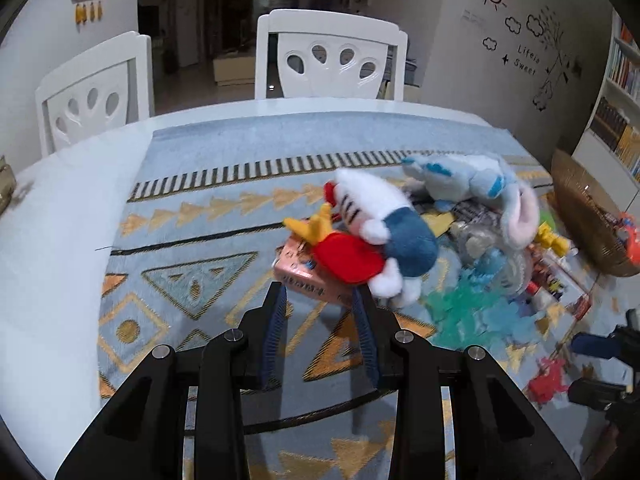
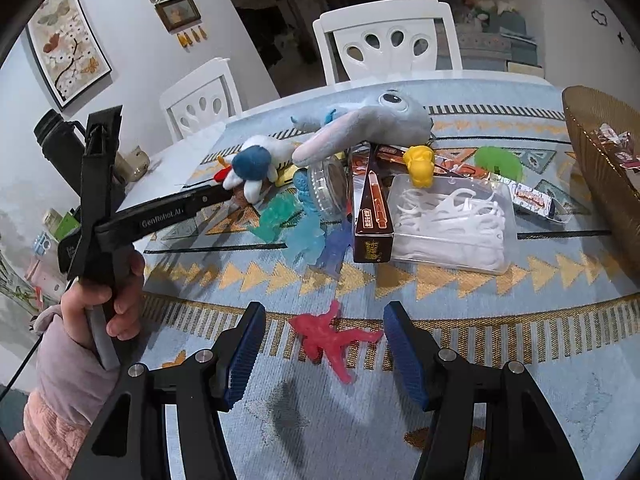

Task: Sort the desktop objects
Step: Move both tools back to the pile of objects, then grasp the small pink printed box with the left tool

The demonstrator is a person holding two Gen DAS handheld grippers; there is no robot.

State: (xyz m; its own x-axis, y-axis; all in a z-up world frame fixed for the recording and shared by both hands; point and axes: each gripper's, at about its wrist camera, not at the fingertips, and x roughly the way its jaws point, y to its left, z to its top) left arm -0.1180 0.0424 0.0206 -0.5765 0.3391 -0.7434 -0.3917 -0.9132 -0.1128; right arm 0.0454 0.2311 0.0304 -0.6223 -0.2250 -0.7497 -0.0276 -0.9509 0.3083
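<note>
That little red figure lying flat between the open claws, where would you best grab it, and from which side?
Judging by its pose, grip the red figure across its narrow torso, coming straight down from above. It lies flat on the patterned mat with thin limbs splayed outward, so those would likely bend or slip. The right gripper already stands open with a pad on either side of it, not touching yet.

Two white chairs (image 1: 332, 56) behind the table, framed pictures (image 2: 170, 0) on the wall, bookshelf (image 1: 616, 92), black bottle (image 2: 60, 140)
</note>
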